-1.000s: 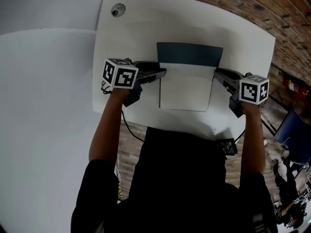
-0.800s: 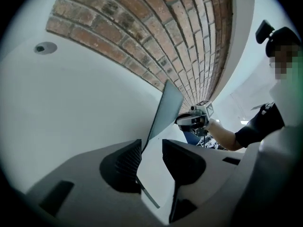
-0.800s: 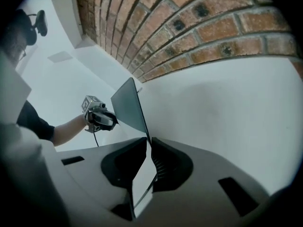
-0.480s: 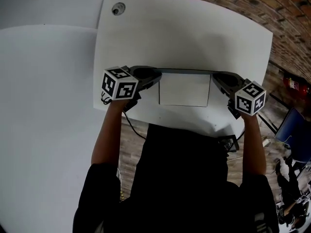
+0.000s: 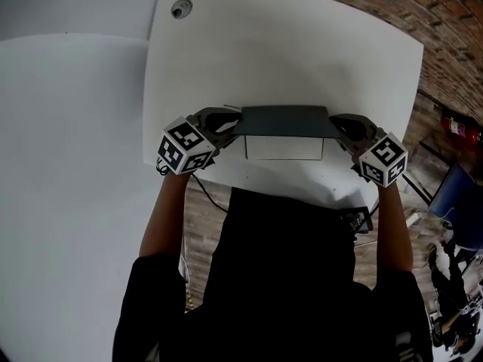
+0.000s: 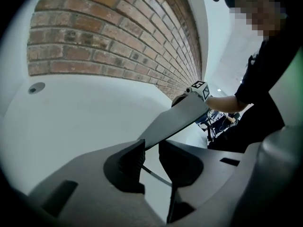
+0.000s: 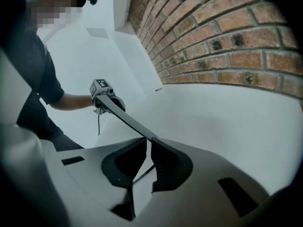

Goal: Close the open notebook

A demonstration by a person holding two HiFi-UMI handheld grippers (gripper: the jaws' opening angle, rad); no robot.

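No words, numbers or brand marks can be read anywhere. The left marker cube [image 5: 186, 147] and the right marker cube [image 5: 384, 159] carry only black-and-white square patterns. The dark cover of the notebook [image 5: 285, 121] is plain, without lettering.

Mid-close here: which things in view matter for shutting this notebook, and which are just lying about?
In the job: notebook cover, half folded over; white page beneath; left gripper, jaws just closed further onto the cover's edge; right gripper, clamped on its other edge.
Lying about: table grommet; fire extinguisher; blue chair.
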